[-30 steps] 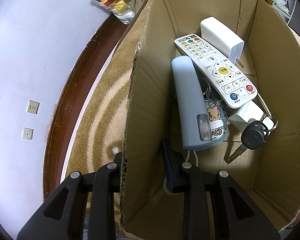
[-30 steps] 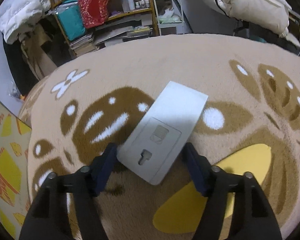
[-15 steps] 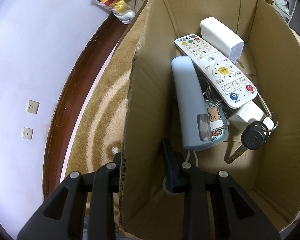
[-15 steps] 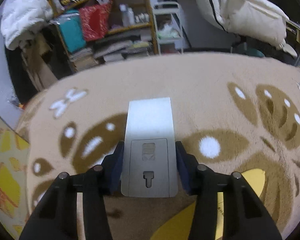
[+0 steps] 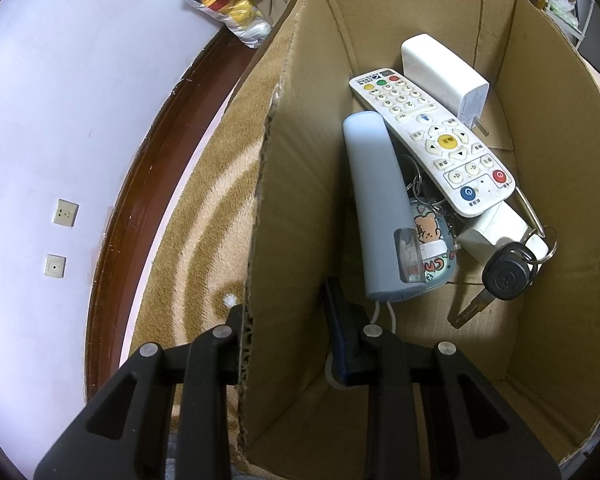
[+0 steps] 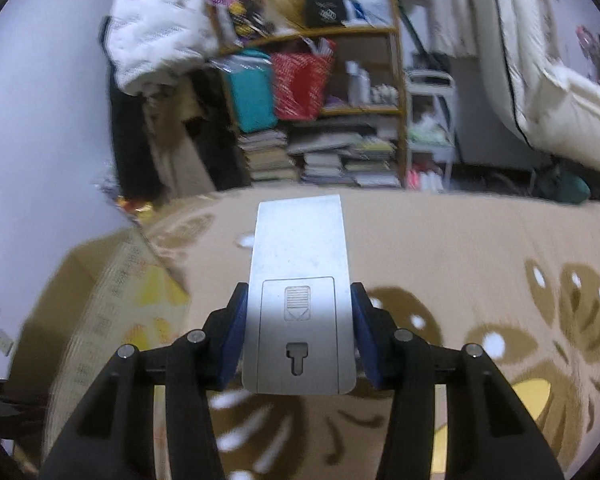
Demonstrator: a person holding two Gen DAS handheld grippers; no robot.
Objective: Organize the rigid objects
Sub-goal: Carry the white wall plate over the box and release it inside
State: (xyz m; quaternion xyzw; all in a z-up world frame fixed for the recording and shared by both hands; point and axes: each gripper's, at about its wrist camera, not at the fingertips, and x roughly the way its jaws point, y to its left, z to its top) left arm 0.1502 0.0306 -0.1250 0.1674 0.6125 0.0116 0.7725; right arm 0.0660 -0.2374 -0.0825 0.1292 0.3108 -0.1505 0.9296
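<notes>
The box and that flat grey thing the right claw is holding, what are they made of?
Box: corrugated cardboard, matte brown; the fluting shows along its torn edge. Flat grey device: probably moulded plastic with a satin silvery finish, given its battery-cover seam and keyhole slot; metal can't be ruled out.

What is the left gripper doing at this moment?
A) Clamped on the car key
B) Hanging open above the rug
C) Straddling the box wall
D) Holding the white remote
C: the left gripper has one finger outside and one inside the box wall, while the remote and car key lie untouched inside.
</notes>
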